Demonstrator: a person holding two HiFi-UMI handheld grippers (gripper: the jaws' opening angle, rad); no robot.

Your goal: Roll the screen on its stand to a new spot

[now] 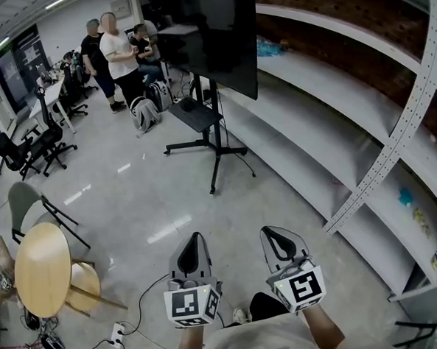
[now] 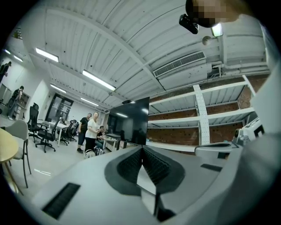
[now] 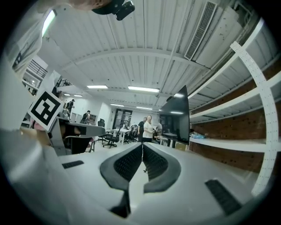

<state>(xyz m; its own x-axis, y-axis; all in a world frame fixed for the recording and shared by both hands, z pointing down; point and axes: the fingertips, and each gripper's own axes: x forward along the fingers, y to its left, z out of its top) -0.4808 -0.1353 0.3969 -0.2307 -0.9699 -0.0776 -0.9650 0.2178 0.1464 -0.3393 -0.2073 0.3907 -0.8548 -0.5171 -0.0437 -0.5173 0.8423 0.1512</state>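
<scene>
A large black screen stands on a black wheeled stand with a small shelf, well ahead of me beside the white shelving. It also shows far off as the screen in the left gripper view and the screen in the right gripper view. My left gripper and right gripper are held side by side low in the head view, both shut with nothing between their jaws, several steps short of the stand.
Long white shelving runs down the right side. A round wooden table with chairs stands at the left, with cables and a power strip on the floor. Three people stand by desks and office chairs at the back.
</scene>
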